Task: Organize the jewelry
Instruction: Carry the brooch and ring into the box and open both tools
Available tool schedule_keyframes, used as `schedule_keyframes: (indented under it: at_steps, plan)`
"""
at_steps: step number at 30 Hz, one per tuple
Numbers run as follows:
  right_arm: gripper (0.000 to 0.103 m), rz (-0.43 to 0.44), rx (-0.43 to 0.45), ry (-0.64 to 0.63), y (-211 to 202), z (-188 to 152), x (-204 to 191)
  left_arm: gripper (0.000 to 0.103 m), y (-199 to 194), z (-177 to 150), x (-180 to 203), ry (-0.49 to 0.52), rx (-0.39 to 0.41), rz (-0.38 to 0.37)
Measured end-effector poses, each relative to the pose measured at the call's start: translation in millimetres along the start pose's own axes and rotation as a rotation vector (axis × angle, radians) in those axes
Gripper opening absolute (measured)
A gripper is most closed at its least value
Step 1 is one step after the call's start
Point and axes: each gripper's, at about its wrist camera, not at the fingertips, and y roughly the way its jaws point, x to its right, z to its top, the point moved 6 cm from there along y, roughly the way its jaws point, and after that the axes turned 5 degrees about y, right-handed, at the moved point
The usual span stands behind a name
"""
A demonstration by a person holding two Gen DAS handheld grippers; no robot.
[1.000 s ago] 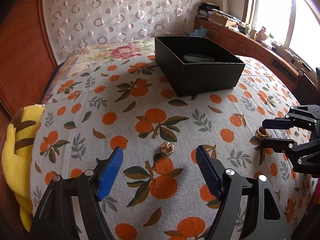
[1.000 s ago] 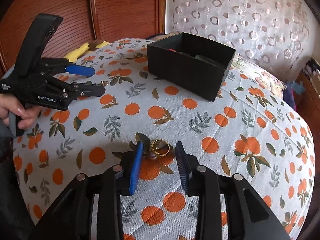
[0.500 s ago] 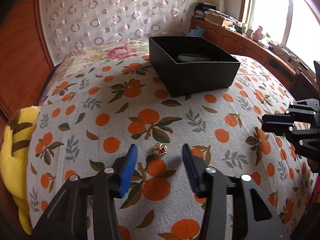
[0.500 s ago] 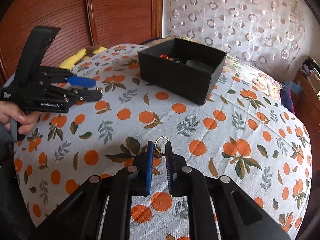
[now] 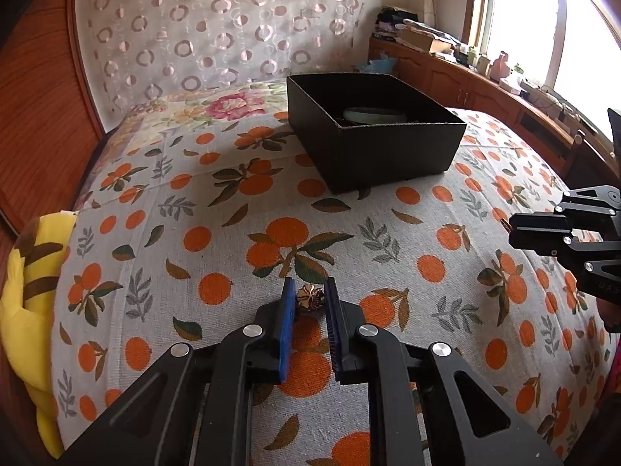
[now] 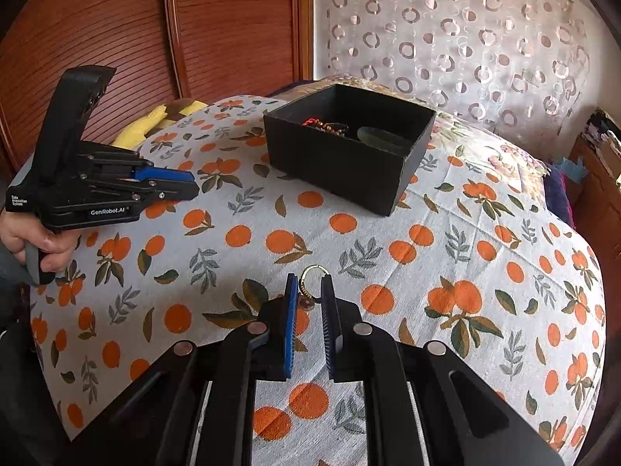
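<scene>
**me:** Both tongs are loaded, I think. The left tongs are closed down on a little rose-gold flower charm, pads touching it on both sides, low over the orange-print bedspread, on the near side of the black box. The right tongs are narrowed onto a gold ring, which stands upright between the pads with its loop poking out past the tips.

**other guy:** so just carry both to the box?

**me:** That's my guess. The box already has a pale green bangle and some red and dark beads in it. My worry is the ring: it looks pinched only at its lower edge, so a quick swing could twist it out and lose it in the print. The charm is lumpy, so the flat pads may only catch a petal or two. And the two tongs could bump if both head for the box together.
</scene>
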Motion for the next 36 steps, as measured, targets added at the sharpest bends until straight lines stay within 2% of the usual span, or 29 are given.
schedule_keyframes:
  at_steps: [7, 13, 20, 26, 36]
  plan:
    - [0.013, -0.008, 0.051, -0.006, -5.3, 28.3, 9.7, 0.014, -6.1, 14.4, 0.9, -0.001, 0.039, 0.002]
    - [0.013, -0.025, 0.132, -0.01, -12.2, 69.0, 23.1, 0.014, -14.7, 48.2, 3.7, 0.017, 0.095, 0.007]
    - [0.013, -0.018, 0.154, 0.015, 1.5, 100.6, 40.1, 0.014, -14.2, 82.7, 5.2, 0.024, 0.135, 0.005]
    - [0.014, 0.004, 0.159, 0.045, 17.4, 113.1, 48.4, 0.014, -6.8, 100.8, 4.7, 0.028, 0.142, 0.01]
    - [0.014, 0.052, 0.174, 0.093, 29.2, 113.8, 54.3, 0.014, 9.7, 125.8, 5.5, 0.036, 0.144, 0.015]
